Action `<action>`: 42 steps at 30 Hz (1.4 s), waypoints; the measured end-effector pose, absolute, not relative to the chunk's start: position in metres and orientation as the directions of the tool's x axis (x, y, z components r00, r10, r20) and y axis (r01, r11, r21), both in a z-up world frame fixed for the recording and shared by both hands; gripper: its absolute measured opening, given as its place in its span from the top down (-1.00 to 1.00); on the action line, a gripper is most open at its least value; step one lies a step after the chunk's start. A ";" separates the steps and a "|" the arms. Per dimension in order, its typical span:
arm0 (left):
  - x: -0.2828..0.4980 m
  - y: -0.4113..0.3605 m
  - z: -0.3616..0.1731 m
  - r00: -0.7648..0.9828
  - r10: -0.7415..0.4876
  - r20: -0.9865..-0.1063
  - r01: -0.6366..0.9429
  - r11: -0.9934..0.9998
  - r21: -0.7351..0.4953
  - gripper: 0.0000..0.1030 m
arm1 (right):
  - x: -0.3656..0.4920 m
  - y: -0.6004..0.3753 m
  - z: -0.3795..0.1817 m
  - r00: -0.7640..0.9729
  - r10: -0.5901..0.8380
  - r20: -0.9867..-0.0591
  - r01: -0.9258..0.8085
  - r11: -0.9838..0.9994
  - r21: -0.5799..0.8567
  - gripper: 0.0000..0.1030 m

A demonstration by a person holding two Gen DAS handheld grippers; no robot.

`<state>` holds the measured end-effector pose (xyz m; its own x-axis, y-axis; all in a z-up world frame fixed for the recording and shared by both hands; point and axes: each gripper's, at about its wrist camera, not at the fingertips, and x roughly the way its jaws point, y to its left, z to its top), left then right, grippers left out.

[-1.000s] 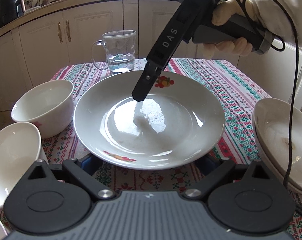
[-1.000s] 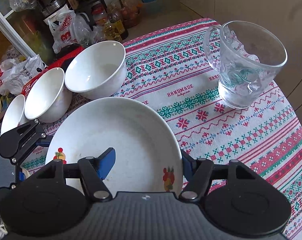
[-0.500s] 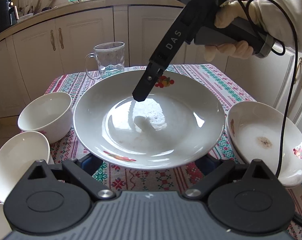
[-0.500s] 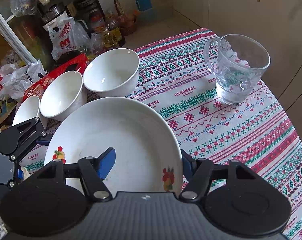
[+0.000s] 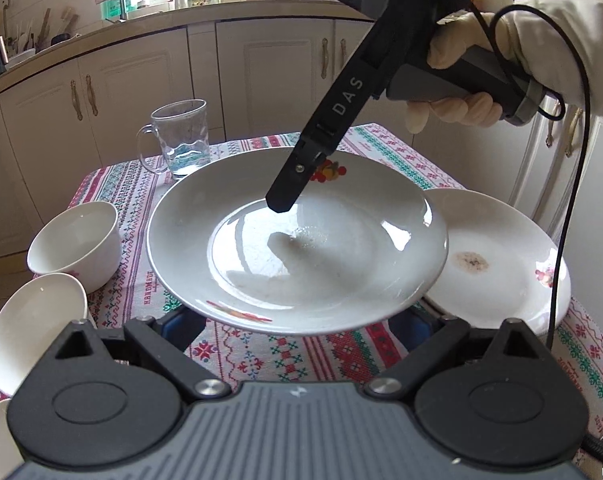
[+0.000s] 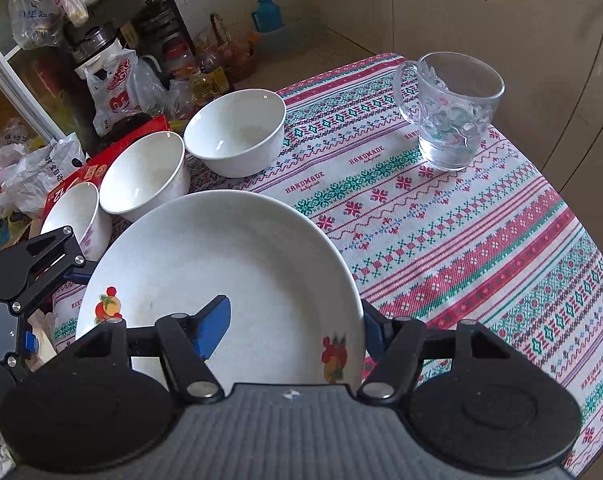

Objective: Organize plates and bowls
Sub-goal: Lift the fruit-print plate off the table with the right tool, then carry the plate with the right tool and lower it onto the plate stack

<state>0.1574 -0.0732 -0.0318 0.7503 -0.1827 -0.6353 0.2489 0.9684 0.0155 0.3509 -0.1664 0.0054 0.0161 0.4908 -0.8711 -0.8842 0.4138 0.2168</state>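
A white plate with fruit prints (image 5: 301, 248) hangs above the table, level, carried between both grippers. My right gripper (image 6: 291, 320) is shut on its far rim: one blue pad (image 6: 213, 324) lies inside the plate, the other (image 6: 371, 328) under the rim. In the left wrist view that gripper's black finger (image 5: 285, 196) reaches down into the plate, and a gloved hand (image 5: 453, 108) holds it. My left gripper (image 5: 297, 320) stands wide open with both fingers under the plate's near rim. A second plate with a brown stain (image 5: 497, 264) lies on the table to the right, partly under the carried plate's edge.
Three white bowls (image 6: 237, 136), (image 6: 145, 176), (image 6: 75, 216) stand in a row along the table's left edge. A glass mug (image 6: 449, 112) stands at the far corner. The patterned cloth (image 6: 461, 240) covers the table. White cabinets stand behind, bags and bottles on the floor beyond the bowls.
The plate has risen with both grippers and shifted right, so its edge now overlaps the stained plate. Bowls and mug look farther off. Neither gripper's jaws changed.
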 end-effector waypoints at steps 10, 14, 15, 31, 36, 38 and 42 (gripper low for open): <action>0.146 -0.097 -0.028 0.721 -0.259 -0.642 0.341 0.940 0.003 -0.88 | 0.323 -0.212 0.012 0.069 0.498 -0.865 -0.852 0.481 0.209 -0.42; 0.145 -0.107 -0.028 0.702 -0.293 -0.649 0.378 0.926 -0.009 -0.88 | 0.313 -0.232 0.014 0.092 0.500 -0.861 -0.833 0.512 0.208 -0.42; 0.144 -0.109 -0.028 0.697 -0.300 -0.652 0.386 0.922 -0.012 -0.88 | 0.310 -0.238 0.014 0.098 0.501 -0.860 -0.829 0.519 0.208 -0.42; 0.144 -0.142 -0.036 0.630 -0.355 -0.691 0.477 0.878 -0.016 -0.88 | 0.290 -0.295 -0.004 0.136 0.511 -0.849 -0.765 0.599 0.238 -0.42; 0.145 -0.151 -0.036 0.621 -0.356 -0.698 0.500 0.866 0.004 -0.88 | 0.291 -0.307 -0.010 0.145 0.531 -0.835 -0.748 0.612 0.259 -0.42; 0.147 -0.154 -0.036 0.611 -0.361 -0.705 0.510 0.860 0.002 -0.88 | 0.291 -0.312 -0.012 0.151 0.537 -0.830 -0.742 0.616 0.264 -0.42; 0.150 -0.160 -0.038 0.594 -0.368 -0.715 0.530 0.848 0.004 -0.88 | 0.291 -0.322 -0.016 0.158 0.547 -0.822 -0.730 0.625 0.275 -0.42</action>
<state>0.1504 -0.1605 -0.0379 0.5943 -0.3678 -0.7152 0.5296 0.8482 0.0038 0.2907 -0.3219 -0.0164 0.1583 0.5468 -0.8222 -0.7305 0.6251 0.2751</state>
